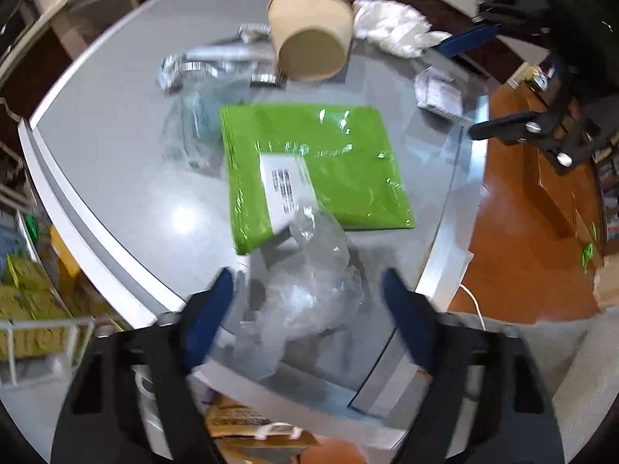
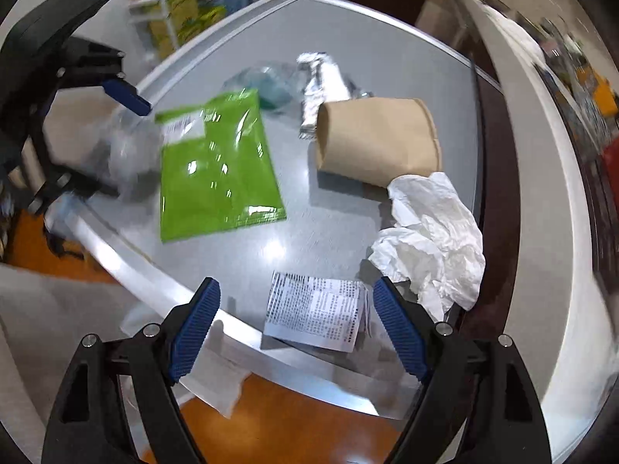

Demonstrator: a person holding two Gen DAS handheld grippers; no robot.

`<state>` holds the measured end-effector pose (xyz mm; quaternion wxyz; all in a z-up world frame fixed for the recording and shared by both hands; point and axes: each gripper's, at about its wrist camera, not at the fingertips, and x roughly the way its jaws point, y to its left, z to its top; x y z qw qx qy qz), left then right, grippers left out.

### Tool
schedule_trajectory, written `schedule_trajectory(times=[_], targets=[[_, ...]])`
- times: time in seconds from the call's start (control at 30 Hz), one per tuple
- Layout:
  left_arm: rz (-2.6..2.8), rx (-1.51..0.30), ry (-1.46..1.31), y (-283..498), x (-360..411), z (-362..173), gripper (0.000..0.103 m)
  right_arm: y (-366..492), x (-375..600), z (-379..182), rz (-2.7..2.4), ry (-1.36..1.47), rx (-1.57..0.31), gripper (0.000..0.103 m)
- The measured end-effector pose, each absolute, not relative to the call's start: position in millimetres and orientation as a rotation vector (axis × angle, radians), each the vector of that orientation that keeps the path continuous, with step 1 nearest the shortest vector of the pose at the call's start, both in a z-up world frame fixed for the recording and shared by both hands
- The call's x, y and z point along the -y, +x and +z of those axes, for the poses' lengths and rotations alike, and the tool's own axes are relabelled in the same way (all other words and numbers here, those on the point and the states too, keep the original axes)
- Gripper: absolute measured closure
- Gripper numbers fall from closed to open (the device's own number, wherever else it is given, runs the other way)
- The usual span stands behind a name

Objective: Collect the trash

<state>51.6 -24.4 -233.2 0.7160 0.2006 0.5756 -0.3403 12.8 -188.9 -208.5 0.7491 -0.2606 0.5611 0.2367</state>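
Note:
Trash lies on a grey table (image 1: pixel 127 178). A crumpled clear plastic bag (image 1: pixel 309 290) lies between the fingers of my open left gripper (image 1: pixel 307 290). Beyond it are a green packet (image 1: pixel 317 170), a tipped brown paper cup (image 1: pixel 309 34), a silver foil wrapper (image 1: pixel 216 62) and crumpled white tissue (image 1: pixel 390 27). My open right gripper (image 2: pixel 296 301) hovers at the table edge over a printed paper slip (image 2: pixel 317 315). The tissue (image 2: pixel 433 239), cup (image 2: pixel 379 139), green packet (image 2: pixel 216 166) and foil wrapper (image 2: pixel 321 89) lie beyond. The left gripper (image 2: pixel 104 135) shows at far left.
A clear bag with something blue in it (image 1: pixel 197 116) lies left of the green packet. A wire rack with yellow-green boxes (image 1: pixel 27 297) stands beside the table. Orange wooden floor (image 1: pixel 522 239) lies beyond the table edge. A brown paper bag (image 1: pixel 247 425) sits below.

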Motion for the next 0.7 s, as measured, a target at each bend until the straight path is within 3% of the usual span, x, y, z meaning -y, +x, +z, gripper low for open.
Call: schedule_trajectory(times=[0.17, 0.3, 0.37, 0.4, 0.7], targets=[[-0.741, -1.284, 0.323, 61, 19, -235, 0.063, 8, 192, -204, 0.489, -0.517, -1.254, 0.027], [-0.767, -1.305, 0.263, 65, 12, -234, 0.063, -6, 203, -202, 0.495, -0.520, -1.303, 0.027], [-0.773, -1.308, 0.250, 64, 11, -233, 0.063, -3, 209, -204, 0.538, -0.440, -1.370, 0.046], [-0.771, -1.309, 0.255, 64, 11, -232, 0.063, -3, 211, -204, 0.556, -0.395, -1.389, 0.047], [-0.780, -1.304, 0.260, 59, 16, -233, 0.063, 31, 194, -224, 0.634, -0.149, -1.437, 0.047]])
